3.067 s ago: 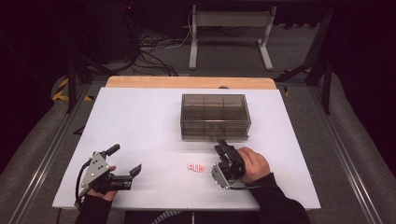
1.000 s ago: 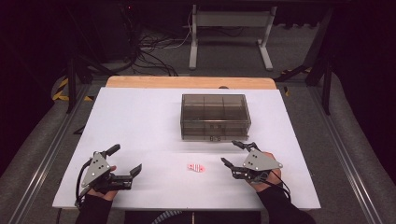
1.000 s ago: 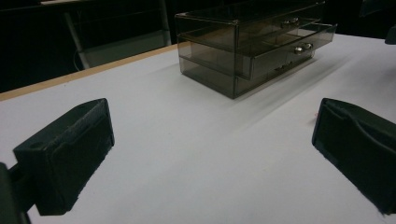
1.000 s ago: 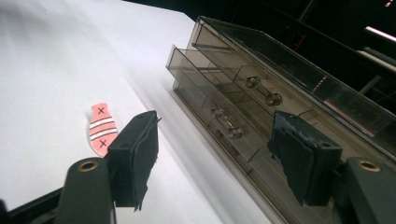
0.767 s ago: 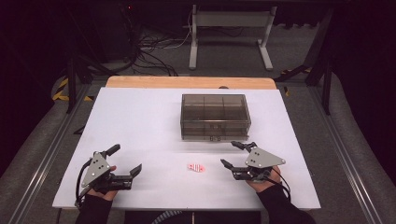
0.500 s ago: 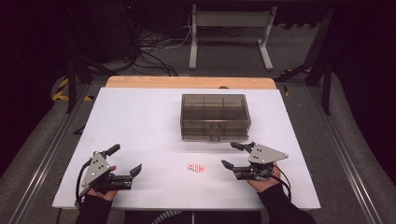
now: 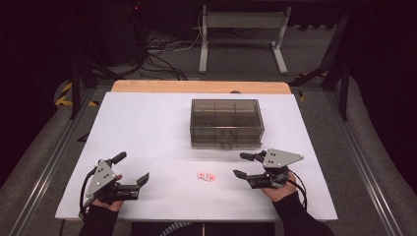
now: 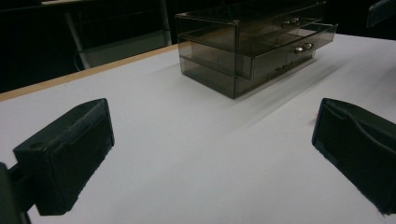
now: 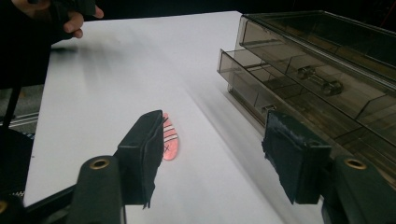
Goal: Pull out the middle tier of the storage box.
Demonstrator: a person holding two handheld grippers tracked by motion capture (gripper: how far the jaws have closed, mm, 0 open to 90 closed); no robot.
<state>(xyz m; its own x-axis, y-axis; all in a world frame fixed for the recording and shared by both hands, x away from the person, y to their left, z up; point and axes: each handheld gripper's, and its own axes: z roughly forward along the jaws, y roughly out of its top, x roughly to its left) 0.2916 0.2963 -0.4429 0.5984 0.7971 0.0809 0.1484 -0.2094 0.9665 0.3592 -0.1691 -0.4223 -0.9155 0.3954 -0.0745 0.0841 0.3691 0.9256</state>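
Observation:
A small pink striped piece [image 7: 206,176] lies flat on the white table [image 7: 147,128], between my two grippers. My right gripper [image 7: 241,164] rests to its right, pointing left at it; it is open, its jaws have just been closing a little, and nothing is between them. In the right gripper view [image 9: 215,154] the pink piece [image 9: 170,140] lies just beyond the left jaw, partly hidden by it. My left gripper [image 7: 132,168] rests near the front left edge, open wide and empty [image 8: 212,154].
A smoky clear drawer box [image 7: 226,123] stands behind the right gripper, with one drawer [image 9: 280,79] pulled out a little. A wooden strip [image 7: 196,86] edges the far side of the table. The person's left hand [image 9: 70,16] is far off in the right gripper view.
My right gripper has come away from the drawer box front, swung to point left, and slid slightly right. The pink piece and my left gripper have stayed put.

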